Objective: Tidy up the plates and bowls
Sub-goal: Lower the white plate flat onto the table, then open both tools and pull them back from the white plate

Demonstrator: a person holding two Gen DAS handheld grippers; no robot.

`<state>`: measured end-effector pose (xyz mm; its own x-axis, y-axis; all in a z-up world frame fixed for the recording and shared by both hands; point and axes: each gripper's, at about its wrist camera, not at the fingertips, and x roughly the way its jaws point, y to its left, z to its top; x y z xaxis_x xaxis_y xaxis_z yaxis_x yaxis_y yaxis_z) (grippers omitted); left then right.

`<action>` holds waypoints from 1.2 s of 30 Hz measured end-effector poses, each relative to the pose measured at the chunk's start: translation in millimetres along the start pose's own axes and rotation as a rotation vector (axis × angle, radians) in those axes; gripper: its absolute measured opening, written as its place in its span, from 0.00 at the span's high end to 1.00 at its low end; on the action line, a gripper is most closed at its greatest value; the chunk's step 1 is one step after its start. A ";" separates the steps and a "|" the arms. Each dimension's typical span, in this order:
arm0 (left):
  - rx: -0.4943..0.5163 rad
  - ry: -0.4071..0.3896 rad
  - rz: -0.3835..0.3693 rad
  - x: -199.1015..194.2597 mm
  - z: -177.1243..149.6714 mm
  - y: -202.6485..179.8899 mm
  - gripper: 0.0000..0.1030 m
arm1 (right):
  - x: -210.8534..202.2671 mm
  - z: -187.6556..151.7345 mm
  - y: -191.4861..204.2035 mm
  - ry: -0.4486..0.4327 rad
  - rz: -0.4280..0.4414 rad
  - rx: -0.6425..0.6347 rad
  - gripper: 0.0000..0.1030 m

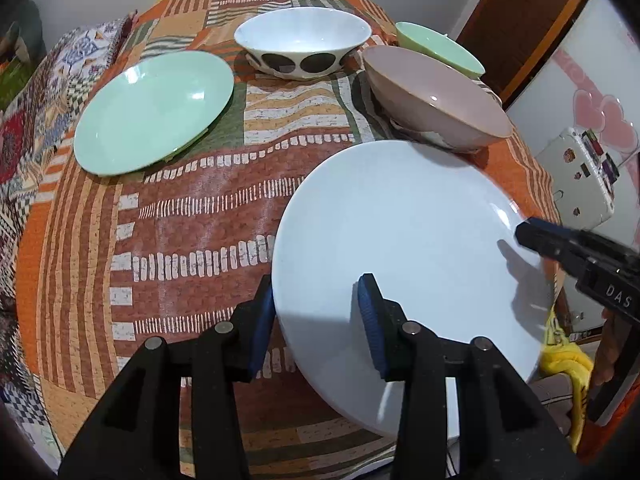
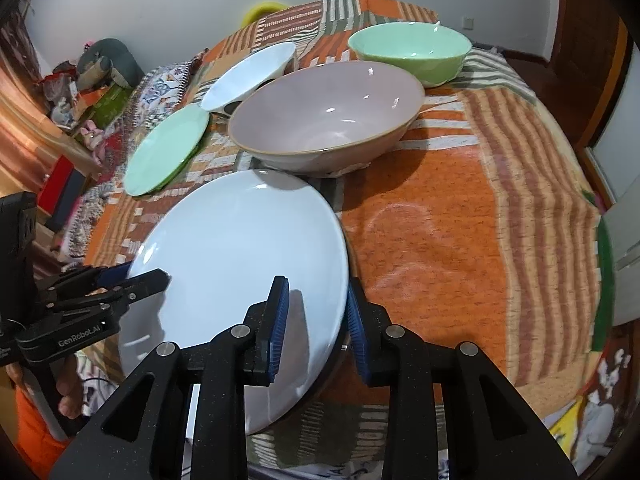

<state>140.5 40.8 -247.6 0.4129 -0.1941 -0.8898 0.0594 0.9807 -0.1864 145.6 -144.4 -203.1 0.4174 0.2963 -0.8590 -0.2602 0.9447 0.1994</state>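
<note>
A large pale blue plate [image 1: 408, 240] [image 2: 240, 248] sits tilted at the near edge of the table, with a shadow under it. My left gripper [image 1: 316, 312] [image 2: 136, 276] is shut on its left rim, one pad on top and one at the outer edge. My right gripper [image 2: 318, 316] [image 1: 528, 236] grips the opposite rim the same way. Beyond the plate stand a pink-beige bowl [image 1: 436, 96] [image 2: 324, 108], a green bowl [image 1: 440, 46] [image 2: 408, 50] and a white bowl with dark spots [image 1: 302, 36] [image 2: 248, 72]. A green plate [image 1: 154, 112] [image 2: 168, 148] lies flat at the left.
An orange patterned cloth [image 1: 200, 220] [image 2: 460, 220] covers the table. A white sticker-covered appliance [image 1: 580, 184] and a wooden door [image 1: 520, 20] stand to the right. A cluttered shelf [image 2: 80, 92] is at the left. A person's hand [image 2: 68, 396] holds the left gripper.
</note>
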 end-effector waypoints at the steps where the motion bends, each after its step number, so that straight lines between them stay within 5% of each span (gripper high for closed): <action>1: 0.008 -0.002 0.012 0.2 -0.1 -1.9 0.61 | -3.7 -0.3 0.6 -0.017 -0.025 -0.015 0.73; 7: 0.003 -0.008 0.009 -1.5 0.5 0.0 0.61 | -14.6 2.1 -1.3 -0.039 -0.022 -0.033 0.71; 28: -0.029 -0.342 0.120 -116.7 7.0 34.3 0.59 | -41.3 36.2 65.7 -0.180 0.042 -0.164 0.63; 36: -0.081 -0.450 0.197 -143.8 9.9 66.2 0.40 | -32.0 58.8 105.9 -0.224 0.096 -0.251 0.50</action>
<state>94.1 133.9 -127.9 0.7614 0.0415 -0.6469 -0.1221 0.9893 -0.0803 155.9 -45.6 -126.7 0.5543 0.4320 -0.7114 -0.5016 0.8555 0.1286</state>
